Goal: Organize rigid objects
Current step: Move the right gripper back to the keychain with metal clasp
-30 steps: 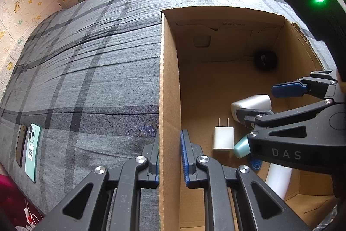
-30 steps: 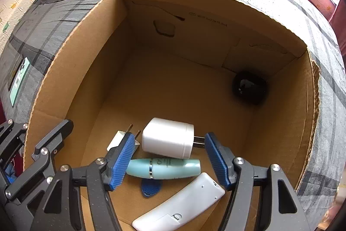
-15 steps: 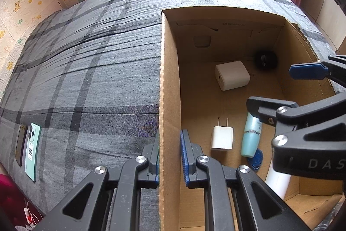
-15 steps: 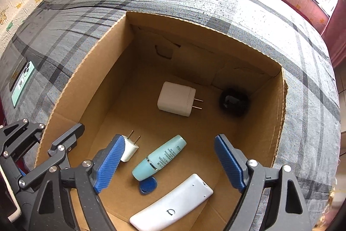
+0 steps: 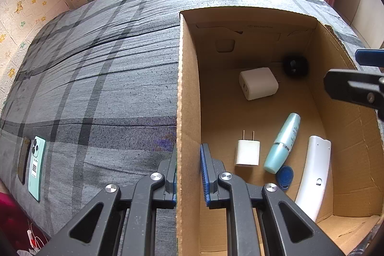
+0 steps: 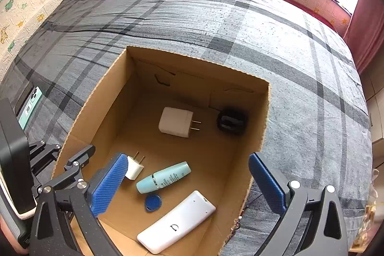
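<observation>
**Box mostly filled, two phones left out on the bed**

Far left on the grey plaid bedspread (image 5: 100,78): one mint-green smartphone with a barcode sticker (image 5: 36,167), and just beside it one dark slim phone-like slab (image 5: 23,160); both outside the box, so probably the remaining work, if meant for packing at all. No other loose items visible on the bedspread.

Next, the left gripper (image 5: 188,174): clenched on the near left wall of the open brown cardboard box (image 5: 184,88), one blue pad outside, one inside, steadying it.

Inside the box, left to right in the left wrist view: one small white two-prong plug adapter (image 5: 247,152); one larger white cube charger (image 5: 258,82) farther back, lying on its side; one pale teal cylindrical cosmetic tube (image 5: 283,143); one small blue oval key fob (image 5: 284,175) touching the tube's near end; one black rounded object (image 5: 295,65) in the far corner, type unclear; one long white remote control (image 5: 313,174) along the right wall. Six things in the box, all lying loose and apart except tube and fob.

Far right, the right gripper (image 6: 187,181): above the box, jaws opening wide, nothing between the pads. Judged: placement just finished, most of the job done.
</observation>
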